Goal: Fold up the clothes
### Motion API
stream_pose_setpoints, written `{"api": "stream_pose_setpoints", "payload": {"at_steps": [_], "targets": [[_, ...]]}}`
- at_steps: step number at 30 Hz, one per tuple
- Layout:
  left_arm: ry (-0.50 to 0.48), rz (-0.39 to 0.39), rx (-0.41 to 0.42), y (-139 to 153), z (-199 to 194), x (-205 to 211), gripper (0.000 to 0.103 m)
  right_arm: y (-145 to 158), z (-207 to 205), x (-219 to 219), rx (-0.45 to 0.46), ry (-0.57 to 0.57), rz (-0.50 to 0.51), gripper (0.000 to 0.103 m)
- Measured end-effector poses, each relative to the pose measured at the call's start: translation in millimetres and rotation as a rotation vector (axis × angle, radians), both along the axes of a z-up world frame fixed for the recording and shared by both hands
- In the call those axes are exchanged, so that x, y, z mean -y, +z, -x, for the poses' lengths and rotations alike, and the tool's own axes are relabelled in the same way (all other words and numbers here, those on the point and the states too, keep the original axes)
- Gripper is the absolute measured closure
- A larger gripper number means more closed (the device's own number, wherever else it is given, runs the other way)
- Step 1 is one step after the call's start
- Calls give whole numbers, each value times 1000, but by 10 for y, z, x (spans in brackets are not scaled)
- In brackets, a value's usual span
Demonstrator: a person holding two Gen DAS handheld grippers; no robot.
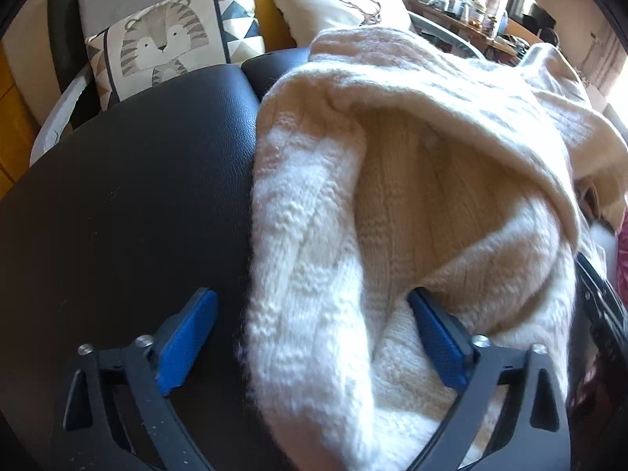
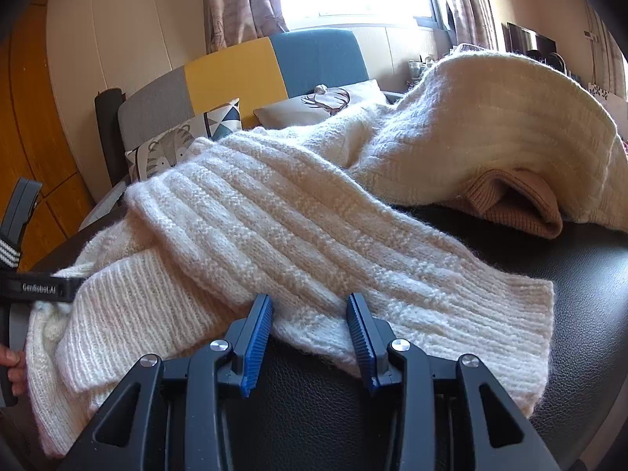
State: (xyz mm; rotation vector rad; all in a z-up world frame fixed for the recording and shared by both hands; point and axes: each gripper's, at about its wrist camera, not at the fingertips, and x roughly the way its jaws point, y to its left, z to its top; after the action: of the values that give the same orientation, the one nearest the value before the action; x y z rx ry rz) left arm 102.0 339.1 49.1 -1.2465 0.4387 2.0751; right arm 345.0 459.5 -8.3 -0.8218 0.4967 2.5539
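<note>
A cream cable-knit sweater (image 1: pixel 412 180) lies bunched on a black leather surface (image 1: pixel 129 196). My left gripper (image 1: pixel 314 314) is open, its blue pads straddling a thick fold of the knit, not closed on it. In the right wrist view the sweater (image 2: pixel 298 227) stretches across the surface with a sleeve cuff at the near right. My right gripper (image 2: pixel 310 314) is open, its fingertips at the sleeve's near edge. The left gripper's body (image 2: pixel 23 274) shows at the far left of that view.
A brown knit garment (image 2: pixel 514 204) sits under the sweater's far right part. A tiger-print cushion (image 1: pixel 165 47) and a deer-print cushion (image 1: pixel 345 8) lean against a grey, yellow and blue backrest (image 2: pixel 251 74). A cluttered shelf (image 1: pixel 471 11) stands at the far right.
</note>
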Motion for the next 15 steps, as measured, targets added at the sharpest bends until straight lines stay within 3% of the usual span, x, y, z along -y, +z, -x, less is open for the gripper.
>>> {"api": "stream_pose_setpoints", "payload": {"at_steps": [1, 3, 4, 11, 12, 15], "targets": [[0, -6, -7, 13, -16, 45, 29, 0, 0, -5, -4, 0, 3, 63], [1, -48, 3, 41, -35, 68, 61, 0, 3, -12, -13, -1, 9, 63], [-2, -63, 13, 59, -119, 98, 66, 0, 5, -13, -17, -2, 11, 63], [14, -115, 25, 67, -228, 365, 78, 17, -21, -43, -30, -20, 0, 63], [28, -101, 20, 57, -218, 408, 85, 22, -18, -39, -28, -22, -7, 63], [39, -113, 27, 42, -331, 684, 85, 30, 7, -13, -4, -26, -34, 63]]}}
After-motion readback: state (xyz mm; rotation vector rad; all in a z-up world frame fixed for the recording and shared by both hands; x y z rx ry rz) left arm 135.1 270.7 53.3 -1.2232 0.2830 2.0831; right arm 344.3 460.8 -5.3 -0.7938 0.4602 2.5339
